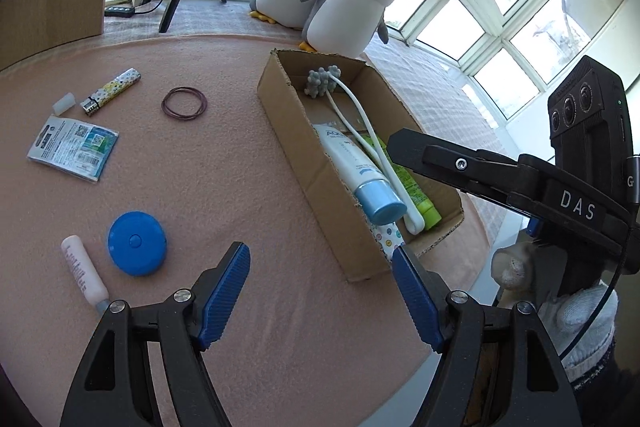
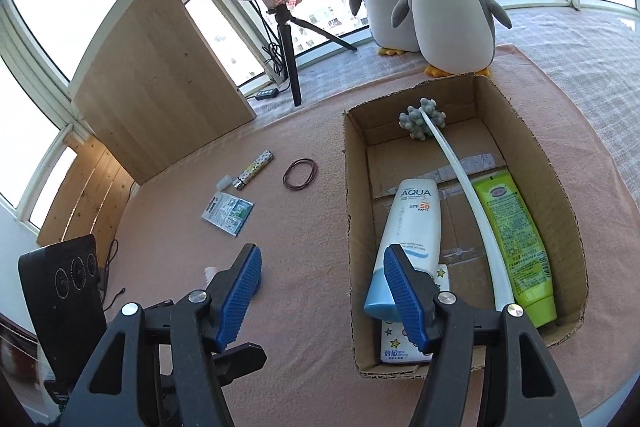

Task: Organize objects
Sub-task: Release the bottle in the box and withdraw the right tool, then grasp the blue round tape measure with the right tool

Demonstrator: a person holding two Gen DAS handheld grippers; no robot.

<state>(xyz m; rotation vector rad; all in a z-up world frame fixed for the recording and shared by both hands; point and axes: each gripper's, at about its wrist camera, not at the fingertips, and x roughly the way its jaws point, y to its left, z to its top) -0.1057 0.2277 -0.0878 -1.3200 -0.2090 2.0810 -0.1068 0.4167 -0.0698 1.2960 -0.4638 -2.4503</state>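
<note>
On the pink tabletop (image 1: 248,163), my left hand-held gripper (image 1: 322,295) hangs wide open and empty, and so does my right hand-held gripper (image 2: 322,297). I judge I am between picks: the cardboard box (image 1: 280,115) already holds the white tube (image 2: 412,227), green tube (image 2: 516,239) and massager (image 2: 460,171). Well apart to its left lie the tape measure (image 1: 137,242), pink tube (image 1: 82,273), packet (image 1: 74,147), lighter (image 1: 112,91) and rubber bands (image 1: 185,103). Next, the left gripper should probably drop over the nearby tape measure.
</note>
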